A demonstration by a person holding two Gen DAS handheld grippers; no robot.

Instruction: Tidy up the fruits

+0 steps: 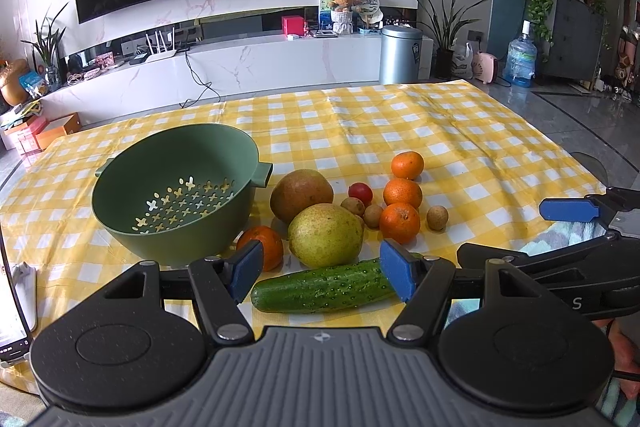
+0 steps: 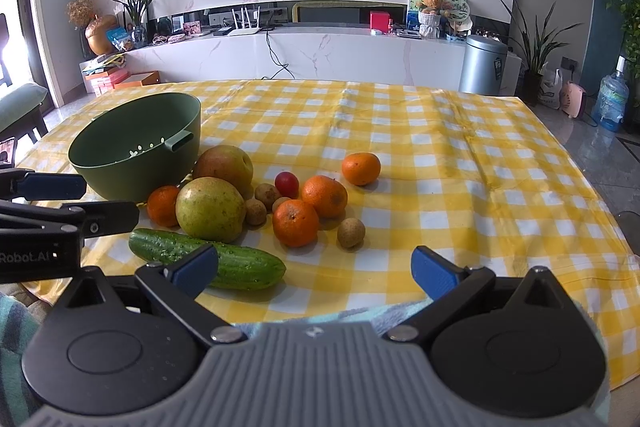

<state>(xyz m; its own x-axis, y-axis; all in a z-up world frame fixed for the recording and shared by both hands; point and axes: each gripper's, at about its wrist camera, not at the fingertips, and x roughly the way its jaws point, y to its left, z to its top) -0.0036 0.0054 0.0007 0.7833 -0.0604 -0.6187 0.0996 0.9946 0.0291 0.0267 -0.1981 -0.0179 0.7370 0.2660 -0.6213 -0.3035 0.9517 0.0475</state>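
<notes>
Left gripper and right gripper: jaws wide, holding nothing. Fruits lie loose on the checked tablecloth; cucumber nearest, pear behind it, beside the empty green colander.

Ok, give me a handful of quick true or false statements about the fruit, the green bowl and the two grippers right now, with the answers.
1. The green colander bowl holds no fruit. True.
2. The cucumber lies inside the bowl. False: it lies on the checked tablecloth, nearest the grippers.
3. The left gripper is clamped on a pear. False: it is open and holds nothing.
4. The right gripper is open and holds nothing. True.
5. The red cherry tomato sits among the tangerines and small brown fruits. True.
</notes>
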